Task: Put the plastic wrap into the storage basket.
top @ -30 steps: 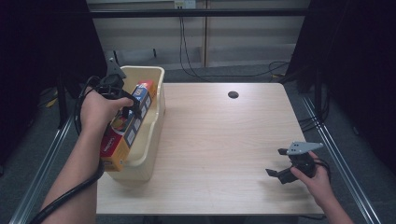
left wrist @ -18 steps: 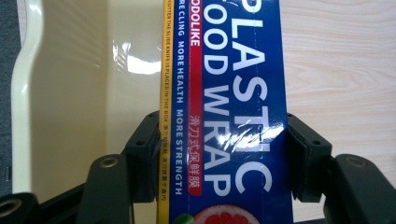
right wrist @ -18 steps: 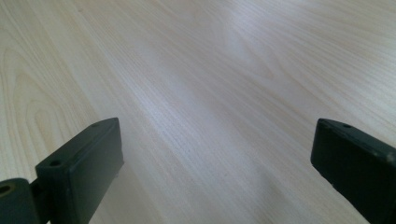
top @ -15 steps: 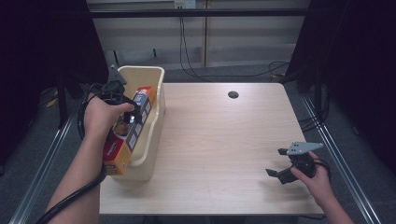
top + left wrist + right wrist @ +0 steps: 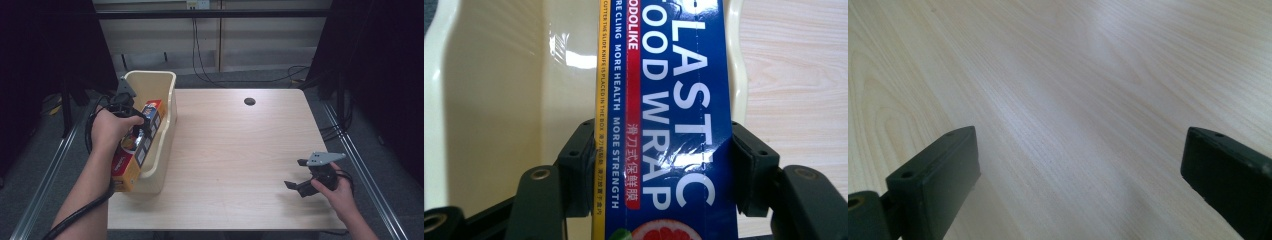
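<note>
A long blue and yellow box of plastic food wrap lies lengthwise over the cream plastic bin at the table's left edge. My left gripper is shut on that box; in the left gripper view both black jaws press its two sides, with the bin's inner wall behind. My right gripper rests low over the table near the front right corner, open, with bare wood between its jaws.
A small dark round hole sits in the tabletop at the back. Cables trail on the floor behind the table, and metal rails run along both sides.
The left hand and the wrap box have shifted slightly back along the bin. The right gripper has stayed where it was.
</note>
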`<state>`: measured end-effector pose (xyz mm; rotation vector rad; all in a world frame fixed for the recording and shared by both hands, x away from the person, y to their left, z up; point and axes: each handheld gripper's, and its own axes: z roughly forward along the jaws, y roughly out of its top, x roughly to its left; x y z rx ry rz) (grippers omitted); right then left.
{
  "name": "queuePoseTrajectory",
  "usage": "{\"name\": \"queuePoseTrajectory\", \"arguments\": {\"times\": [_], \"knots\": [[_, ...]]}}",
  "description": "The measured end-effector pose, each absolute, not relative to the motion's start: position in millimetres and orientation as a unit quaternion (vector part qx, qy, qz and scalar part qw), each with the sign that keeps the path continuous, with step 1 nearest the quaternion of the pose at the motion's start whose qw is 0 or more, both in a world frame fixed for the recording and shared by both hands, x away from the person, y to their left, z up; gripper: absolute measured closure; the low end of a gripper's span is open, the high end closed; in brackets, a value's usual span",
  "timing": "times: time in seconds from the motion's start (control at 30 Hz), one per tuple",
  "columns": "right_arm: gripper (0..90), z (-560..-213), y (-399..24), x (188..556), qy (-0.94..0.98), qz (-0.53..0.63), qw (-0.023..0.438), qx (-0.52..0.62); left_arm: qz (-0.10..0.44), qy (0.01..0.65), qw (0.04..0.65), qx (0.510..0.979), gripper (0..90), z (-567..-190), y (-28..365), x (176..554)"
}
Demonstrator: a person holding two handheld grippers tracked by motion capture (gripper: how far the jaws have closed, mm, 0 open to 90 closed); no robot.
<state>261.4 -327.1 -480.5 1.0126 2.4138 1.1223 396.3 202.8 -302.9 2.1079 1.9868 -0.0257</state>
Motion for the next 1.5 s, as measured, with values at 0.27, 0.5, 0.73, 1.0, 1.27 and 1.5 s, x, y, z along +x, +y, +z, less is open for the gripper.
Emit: {"name": "queuePoseTrajectory", "arguments": {"times": [0.27, 0.5, 0.73, 1.0, 1.27, 1.5], "knots": [[2.1, -480.9, -326.7, 261.4, 0.838, 0.388, 0.147, 0.353, -0.014, 0.680, 0.119, 0.723, 40.0, -310.0, 203.4, 396.4], [2.1, -481.4, -326.3, 261.4, 0.839, 0.388, 0.148, 0.353, -0.019, 0.678, 0.116, 0.726, 39.9, -318.0, 202.9, 397.6], [2.1, -481.4, -326.1, 261.5, 0.839, 0.387, 0.148, 0.353, -0.030, 0.680, 0.108, 0.724, 39.7, -327.2, 198.7, 399.8], [2.1, -481.9, -326.1, 261.2, 0.841, 0.383, 0.146, 0.352, -0.029, 0.683, 0.101, 0.723, 39.2, -332.3, 196.9, 401.3], [2.2, -481.7, -326.1, 261.1, 0.841, 0.384, 0.147, 0.352, -0.026, 0.682, 0.137, 0.718, 36.8, -317.4, 198.2, 401.7], [2.1, -481.3, -325.5, 260.8, 0.842, 0.383, 0.148, 0.351, -0.020, 0.671, 0.165, 0.722, 34.0, -302.1, 196.2, 402.9]]}}
